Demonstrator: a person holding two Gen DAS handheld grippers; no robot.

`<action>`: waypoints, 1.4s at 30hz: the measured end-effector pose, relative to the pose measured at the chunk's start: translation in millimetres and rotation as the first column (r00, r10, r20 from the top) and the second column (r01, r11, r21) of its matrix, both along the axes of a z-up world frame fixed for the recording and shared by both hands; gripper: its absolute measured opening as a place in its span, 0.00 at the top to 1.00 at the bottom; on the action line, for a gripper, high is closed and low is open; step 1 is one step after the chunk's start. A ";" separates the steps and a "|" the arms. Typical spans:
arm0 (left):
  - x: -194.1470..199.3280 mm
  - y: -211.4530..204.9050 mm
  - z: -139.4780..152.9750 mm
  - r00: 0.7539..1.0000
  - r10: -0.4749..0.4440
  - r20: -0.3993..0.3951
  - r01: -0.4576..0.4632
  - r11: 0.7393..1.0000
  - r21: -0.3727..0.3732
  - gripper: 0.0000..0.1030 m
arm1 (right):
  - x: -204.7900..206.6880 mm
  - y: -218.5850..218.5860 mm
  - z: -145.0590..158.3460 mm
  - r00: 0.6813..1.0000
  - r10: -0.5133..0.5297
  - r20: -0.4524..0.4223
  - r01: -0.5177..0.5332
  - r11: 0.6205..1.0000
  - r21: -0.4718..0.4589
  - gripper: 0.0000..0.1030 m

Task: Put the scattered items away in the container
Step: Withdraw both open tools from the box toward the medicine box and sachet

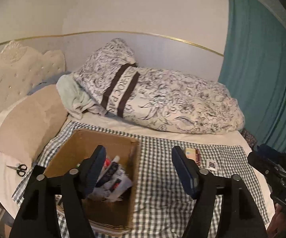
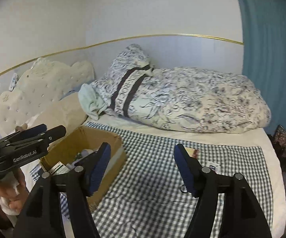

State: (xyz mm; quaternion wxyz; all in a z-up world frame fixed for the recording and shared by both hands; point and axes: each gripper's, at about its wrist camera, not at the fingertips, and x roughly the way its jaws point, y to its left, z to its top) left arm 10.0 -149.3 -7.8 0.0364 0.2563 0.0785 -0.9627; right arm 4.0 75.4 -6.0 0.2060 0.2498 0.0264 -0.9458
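- Plainly, from the left wrist view, the left gripper (image 1: 137, 168) stands with its jaws wide apart and nothing between them, above the near edge of the cardboard box (image 1: 77, 138), which sits at about 7 o'clock on the checked cloth (image 1: 158, 178) and already holds a heap of small things.
- Left out on the cloth at 3 o'clock from the box lie a small notebook (image 1: 192, 152) and a little white sachet (image 1: 210, 165); a pair of scissors (image 1: 18, 168) rests on the white sheet at 9 o'clock from the box, off the cloth.
- The risk here is that the scissors get overlooked, being far to the side and small.
- From the right wrist view, the right gripper (image 2: 142, 170) is likewise spread open and empty, with the notebook (image 2: 193, 153) and sachet (image 2: 212, 165) showing behind its right finger, at about 1 o'clock.
- The sachet lies flat on soft bedding, so the pads could pinch cloth with it or slide over it.
- The box (image 2: 103, 136) is at 10 o'clock, with the left gripper (image 2: 47, 130) beside it; the two tools could knock together at the box.
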 end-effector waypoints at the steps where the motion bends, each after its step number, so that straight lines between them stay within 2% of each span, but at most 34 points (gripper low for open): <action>1: 1.5 6.6 3.0 1.000 -0.001 -0.010 0.001 1.000 -0.007 0.16 | 1.2 6.1 1.6 1.000 -0.012 -0.001 0.012 1.000 -0.004 0.29; 2: 2.6 12.1 5.8 1.000 -0.002 -0.019 0.002 1.000 -0.013 0.11 | 2.7 13.7 3.4 1.000 -0.026 -0.004 0.026 1.000 -0.011 0.27; 4: 4.1 21.1 10.3 1.000 -0.005 -0.031 0.004 1.000 -0.017 0.09 | 5.5 29.1 8.0 0.999 -0.053 -0.013 0.052 0.998 -0.027 0.14; 7: 3.2 34.9 14.7 0.999 -0.015 -0.036 0.015 1.000 -0.010 0.00 | 9.8 47.9 14.8 0.996 -0.087 -0.031 0.085 0.995 -0.043 0.07; 10: 3.3 45.4 17.2 0.999 -0.018 -0.044 0.017 1.000 -0.009 0.00 | 12.2 63.1 18.0 0.992 -0.120 -0.041 0.118 0.992 -0.048 0.00; 21: -9.5 91.8 8.9 0.999 -0.051 -0.004 0.050 0.993 -0.105 0.00 | 6.4 126.0 3.7 0.969 -0.246 0.009 0.246 0.966 -0.075 0.00; 29: -31.0 109.7 -15.3 0.996 -0.078 0.052 0.083 0.992 -0.098 0.00 | -2.7 166.3 -12.5 0.940 -0.339 0.032 0.340 0.939 -0.054 0.00; 34: -47.3 121.9 -32.8 0.994 -0.072 0.084 0.085 0.984 -0.156 0.00 | -19.6 190.0 -30.7 0.921 -0.382 0.072 0.385 0.922 -0.039 0.00; 37: -59.0 126.9 -45.4 0.991 -0.080 0.107 0.097 0.981 -0.167 0.00 | -27.2 198.5 -41.5 0.919 -0.383 0.093 0.388 0.921 -0.034 0.00; 42: -78.4 130.0 -69.3 0.983 -0.109 0.148 0.129 0.982 -0.135 0.00 | -44.9 202.8 -64.0 0.926 -0.357 0.125 0.361 0.932 -0.010 0.00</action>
